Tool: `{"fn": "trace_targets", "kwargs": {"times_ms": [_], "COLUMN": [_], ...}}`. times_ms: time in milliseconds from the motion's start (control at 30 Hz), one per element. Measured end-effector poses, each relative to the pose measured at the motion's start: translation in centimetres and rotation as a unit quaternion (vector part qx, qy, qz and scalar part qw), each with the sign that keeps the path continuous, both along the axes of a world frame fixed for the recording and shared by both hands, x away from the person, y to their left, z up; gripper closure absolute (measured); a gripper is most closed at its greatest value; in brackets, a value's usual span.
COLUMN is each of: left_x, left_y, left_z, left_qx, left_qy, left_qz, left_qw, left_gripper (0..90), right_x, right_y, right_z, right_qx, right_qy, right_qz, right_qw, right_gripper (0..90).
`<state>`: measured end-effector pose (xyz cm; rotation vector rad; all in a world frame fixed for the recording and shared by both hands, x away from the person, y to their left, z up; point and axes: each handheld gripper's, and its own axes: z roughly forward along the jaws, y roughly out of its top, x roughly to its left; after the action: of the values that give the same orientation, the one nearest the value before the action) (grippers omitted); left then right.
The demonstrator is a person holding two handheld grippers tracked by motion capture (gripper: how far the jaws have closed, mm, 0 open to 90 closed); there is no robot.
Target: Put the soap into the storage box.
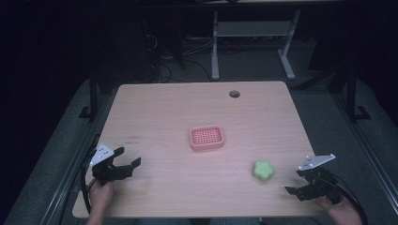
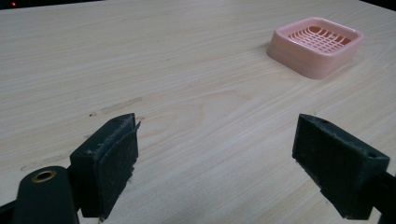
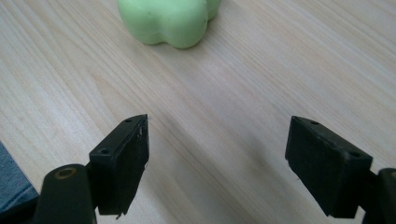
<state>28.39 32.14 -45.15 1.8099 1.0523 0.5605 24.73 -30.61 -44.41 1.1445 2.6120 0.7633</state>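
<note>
Right gripper (image 3: 217, 163): jaws apart, empty, aimed at green flower-shaped soap (image 1: 263, 170), probably for pickup. Left gripper (image 2: 217, 163): jaws apart, empty, facing pink slatted soap dish (image 1: 207, 137). Soap lay near-right of dish, apart.

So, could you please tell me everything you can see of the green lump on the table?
The green lump is a pale green, smooth, matte piece with rounded lobes, rather like a flower or clover; it may be soap or foam, though I cannot tell. It lies flat on the wooden table, toward the near right, apart from the pink tray at the middle. The right gripper is beside it, jaws open, not touching. In the right gripper view it sits just ahead of the jaws.
</note>
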Motion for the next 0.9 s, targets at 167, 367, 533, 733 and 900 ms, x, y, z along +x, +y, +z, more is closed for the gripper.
{"fn": "trace_targets", "kwargs": {"times_ms": [167, 367, 533, 733, 900], "left_x": [-0.1, -0.3, -0.2, -0.2, -0.3], "left_y": [0.0, -0.2, -0.3, -0.5, -0.4], "left_z": [0.0, 0.1, 0.0, 0.0, 0.1], "left_qx": [-0.002, 0.001, 0.002, 0.008, 0.005], "left_qy": [0.002, 0.003, 0.005, 0.005, 0.004], "left_qz": [-0.001, -0.006, -0.006, -0.008, -0.007], "left_qw": [1.0000, 1.0000, 1.0000, 0.9999, 1.0000], "left_gripper": [14.0, 14.1, 14.1, 14.1, 14.1], "right_x": [0.1, 0.3, 0.5, 1.2, 1.8], "right_y": [0.6, 1.4, 1.9, 2.8, 3.9], "right_z": [0.2, 0.8, 1.3, 2.3, 2.8], "right_qx": [-0.001, -0.009, -0.016, -0.018, -0.035], "right_qy": [-0.002, 0.001, -0.003, -0.008, -0.003], "right_qz": [0.009, 0.019, 0.021, 0.036, 0.048], "right_qw": [1.0000, 0.9998, 0.9997, 0.9992, 0.9982], "right_gripper": [21.5, 21.3, 20.3, 20.2, 20.0]}}
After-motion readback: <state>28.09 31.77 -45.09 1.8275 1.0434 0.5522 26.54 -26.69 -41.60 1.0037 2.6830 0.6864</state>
